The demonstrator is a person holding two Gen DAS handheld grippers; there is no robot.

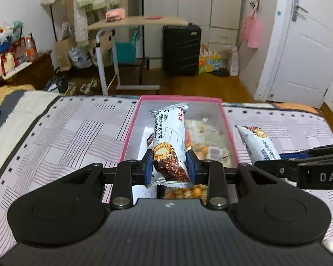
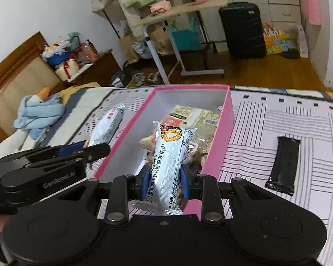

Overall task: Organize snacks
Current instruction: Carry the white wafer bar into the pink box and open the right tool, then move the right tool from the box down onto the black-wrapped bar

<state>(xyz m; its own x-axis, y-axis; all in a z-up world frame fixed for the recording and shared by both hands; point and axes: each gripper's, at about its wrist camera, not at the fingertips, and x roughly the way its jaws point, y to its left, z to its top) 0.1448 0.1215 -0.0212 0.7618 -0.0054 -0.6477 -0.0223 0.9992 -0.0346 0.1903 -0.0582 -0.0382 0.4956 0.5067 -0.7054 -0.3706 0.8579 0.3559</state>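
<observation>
A pink box (image 1: 129, 130) sits on the striped bedcover and holds several snack packets. My left gripper (image 1: 169, 165) is shut on a white chocolate-nut bar packet (image 1: 169, 141) and holds it over the box's near end. My right gripper (image 2: 165, 182) is shut on a second white bar packet (image 2: 169, 157) above the near edge of the pink box (image 2: 222, 141). The right gripper with its packet (image 1: 259, 143) shows at the right in the left wrist view. The left gripper (image 2: 86, 147) with its packet (image 2: 110, 124) shows at the left in the right wrist view.
A black-wrapped bar (image 2: 284, 165) lies on the bedcover right of the box. A blue cloth with a plush toy (image 2: 38, 112) lies at the bed's left. Beyond the bed stand a rolling table (image 1: 135, 22), a black suitcase (image 1: 181, 48) and bags on the floor.
</observation>
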